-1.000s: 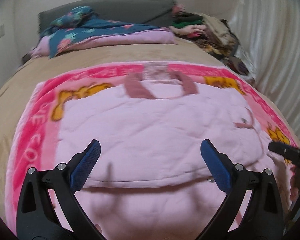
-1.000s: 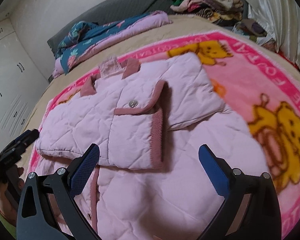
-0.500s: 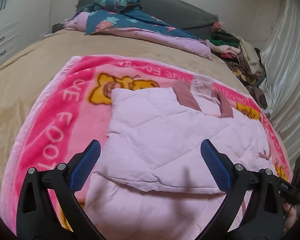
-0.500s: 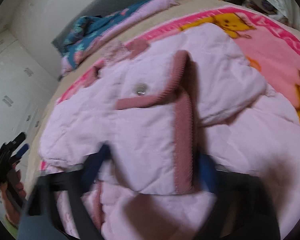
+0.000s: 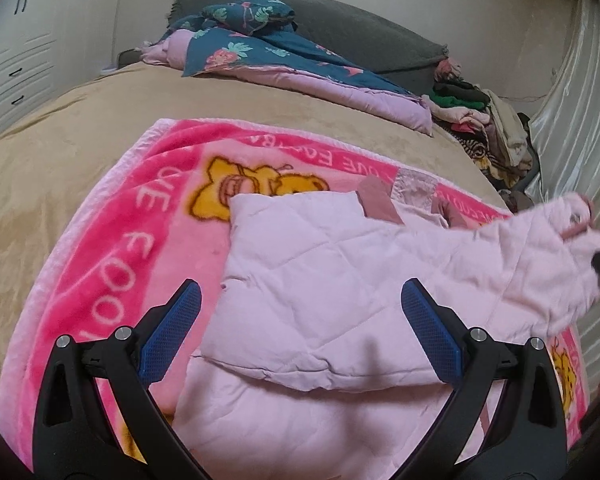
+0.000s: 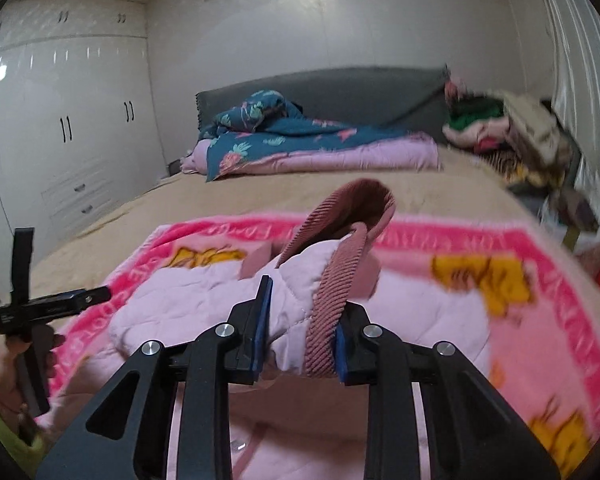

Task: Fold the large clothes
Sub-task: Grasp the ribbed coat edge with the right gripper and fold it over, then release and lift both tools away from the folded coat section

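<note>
A light pink quilted jacket (image 5: 340, 304) with dusty-rose ribbed trim lies on a bright pink cartoon blanket (image 5: 112, 256) on the bed. My left gripper (image 5: 300, 332) is open and empty, hovering over the jacket's left folded part. My right gripper (image 6: 300, 340) is shut on the jacket's sleeve end (image 6: 296, 280), with the ribbed cuff (image 6: 332, 276) between the pads, lifted above the blanket. In the left wrist view that sleeve (image 5: 556, 248) is raised at the right edge.
A beige bedspread (image 5: 60, 140) covers the bed. A folded teal floral quilt (image 5: 260, 52) lies by the grey headboard (image 5: 360, 36). A pile of clothes (image 5: 488, 128) sits at the far right by the curtain. White wardrobes (image 6: 60, 128) stand to the left.
My right gripper dropped onto the folded sleeve, closed on its cuff and lifted it. My left gripper swung left while staying open.
</note>
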